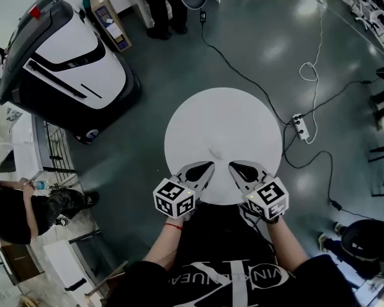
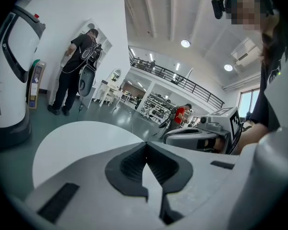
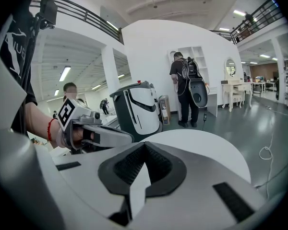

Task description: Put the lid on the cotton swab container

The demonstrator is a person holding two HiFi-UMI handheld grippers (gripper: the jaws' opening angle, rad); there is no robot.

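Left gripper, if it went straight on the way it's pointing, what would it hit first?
Likely nothing: the left gripper, jaws shut, points out over the round white table, and that line looks free. If it angles down, the table comes first.

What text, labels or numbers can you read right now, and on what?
"VIN" and "UEA", roughly, partly hidden: black shirt.
Square markers only, no words: left gripper and right gripper.
Too small to read: label on the box.
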